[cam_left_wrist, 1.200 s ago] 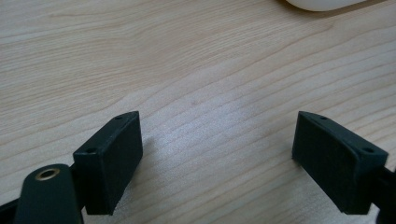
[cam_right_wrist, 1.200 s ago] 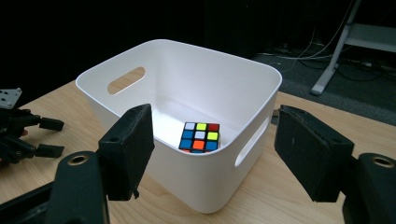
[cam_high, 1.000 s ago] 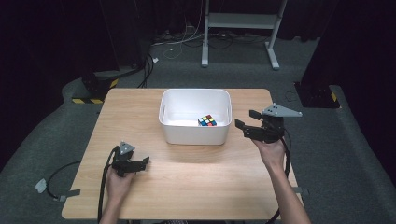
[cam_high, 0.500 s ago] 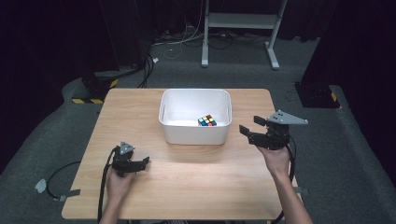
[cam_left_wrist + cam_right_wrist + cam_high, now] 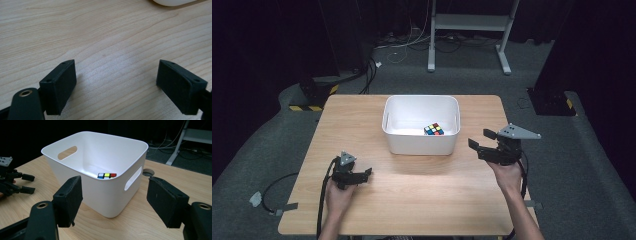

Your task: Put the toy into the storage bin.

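Observation:
A white plastic bin (image 5: 421, 98) with handle slots stands at the middle back of the wooden table (image 5: 422, 200). A colourful puzzle cube (image 5: 434, 130) lies inside it, near its front right corner; the right gripper view catches the cube's top row (image 5: 107, 175) over the bin's rim (image 5: 65, 142). My right gripper (image 5: 479, 138) hovers to the right of the bin, its jaws open and empty (image 5: 115, 200), aimed at the bin's side. My left gripper (image 5: 364, 175) rests low on the table's front left, open over bare wood (image 5: 116, 80); it also appears far off (image 5: 29, 184).
A corner of the bin (image 5: 172, 2) peeks in at the top of the left gripper view. A round cable hole (image 5: 148, 172) sits in the table behind the bin. On the floor beyond stand a metal frame's legs (image 5: 467, 22) and loose cables (image 5: 407, 45).
My right gripper has drifted slightly toward the table's near edge, away from the bin's side. The left gripper has stayed put.

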{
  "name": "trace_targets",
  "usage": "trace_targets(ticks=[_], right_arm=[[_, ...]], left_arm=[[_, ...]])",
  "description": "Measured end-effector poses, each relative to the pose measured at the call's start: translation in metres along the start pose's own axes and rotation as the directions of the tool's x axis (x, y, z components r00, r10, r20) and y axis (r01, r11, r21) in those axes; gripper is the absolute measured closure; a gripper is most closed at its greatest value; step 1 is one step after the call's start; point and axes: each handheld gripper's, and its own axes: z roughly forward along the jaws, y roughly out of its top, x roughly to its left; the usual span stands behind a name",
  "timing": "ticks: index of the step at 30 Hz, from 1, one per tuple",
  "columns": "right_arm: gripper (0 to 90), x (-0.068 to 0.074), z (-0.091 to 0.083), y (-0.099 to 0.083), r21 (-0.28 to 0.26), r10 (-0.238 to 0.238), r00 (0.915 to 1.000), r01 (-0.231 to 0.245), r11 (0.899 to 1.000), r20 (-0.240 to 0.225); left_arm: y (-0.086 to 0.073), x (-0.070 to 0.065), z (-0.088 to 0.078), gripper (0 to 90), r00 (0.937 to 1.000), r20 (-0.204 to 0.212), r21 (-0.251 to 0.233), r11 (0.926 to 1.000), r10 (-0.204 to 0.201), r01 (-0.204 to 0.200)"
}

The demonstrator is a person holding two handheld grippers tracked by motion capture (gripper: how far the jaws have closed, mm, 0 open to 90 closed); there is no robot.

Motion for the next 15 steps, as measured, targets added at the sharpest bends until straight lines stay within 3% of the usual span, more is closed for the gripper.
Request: trace_targets(ticks=[15], right_arm=[[28.8, 0.003, 0.001, -0.016, -0.008, 0.019, 0.9998, -0.019, 1.0, -0.008]], left_arm=[[0.0, 0.0, 0.0, 16.5, 1.0, 0.0, 0.0, 1.0, 0.0, 0.0]])
